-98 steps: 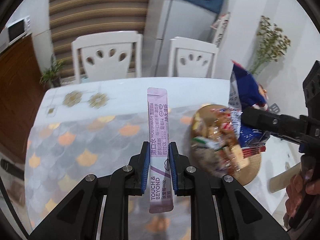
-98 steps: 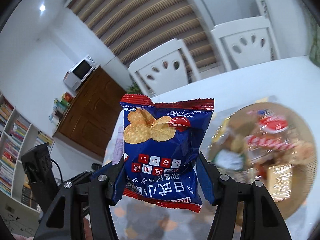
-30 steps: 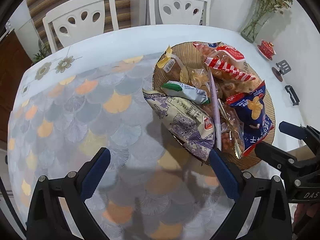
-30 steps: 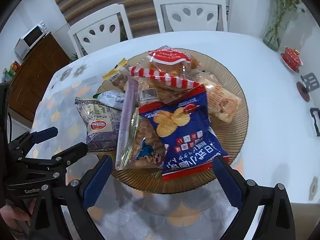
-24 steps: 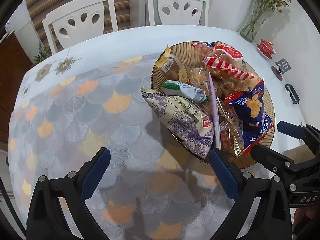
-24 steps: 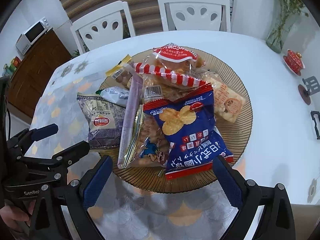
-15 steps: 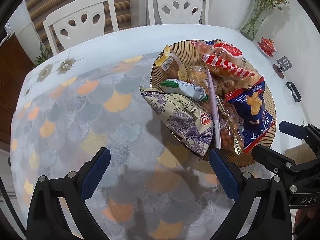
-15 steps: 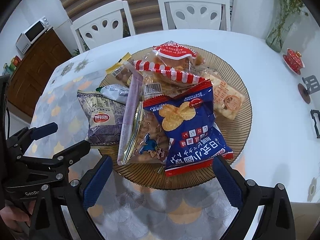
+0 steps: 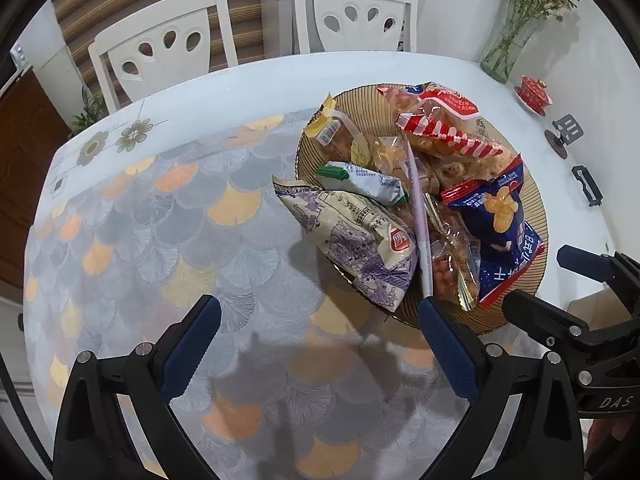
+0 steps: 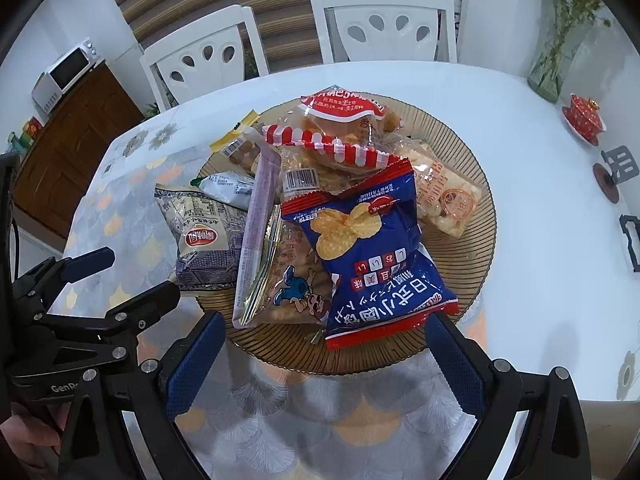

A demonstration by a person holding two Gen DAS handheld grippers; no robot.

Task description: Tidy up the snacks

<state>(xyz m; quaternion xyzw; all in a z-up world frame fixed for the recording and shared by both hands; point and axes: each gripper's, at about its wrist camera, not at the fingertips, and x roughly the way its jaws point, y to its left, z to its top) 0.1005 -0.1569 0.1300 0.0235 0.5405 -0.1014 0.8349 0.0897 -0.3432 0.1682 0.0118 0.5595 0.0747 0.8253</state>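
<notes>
A round brown ribbed plate (image 10: pixel 474 280) (image 9: pixel 536 208) on the table holds a heap of snack packets. On top lie a blue cracker bag (image 10: pixel 372 248) (image 9: pixel 500 232), a slim purple sachet (image 10: pixel 258 216) (image 9: pixel 420 224), a purple-white chip bag (image 10: pixel 204 240) (image 9: pixel 352 240) and a red-striped packet (image 10: pixel 332 144) (image 9: pixel 448 132). My left gripper (image 9: pixel 318 344) is open and empty, above the tablecloth left of the plate. My right gripper (image 10: pixel 324 364) is open and empty, above the plate's near rim.
The table has a fan-patterned cloth (image 9: pixel 160 220). Two white chairs (image 9: pixel 168 48) (image 9: pixel 354 16) stand at the far side. A glass vase (image 10: pixel 554 68), a red lidded cup (image 10: pixel 584 116) and small dark items (image 10: pixel 616 168) sit at the right.
3.3 s ago my left gripper held the purple sachet and my right the blue cracker bag; both now lie on the plate. Over the last second both open grippers barely shifted.
</notes>
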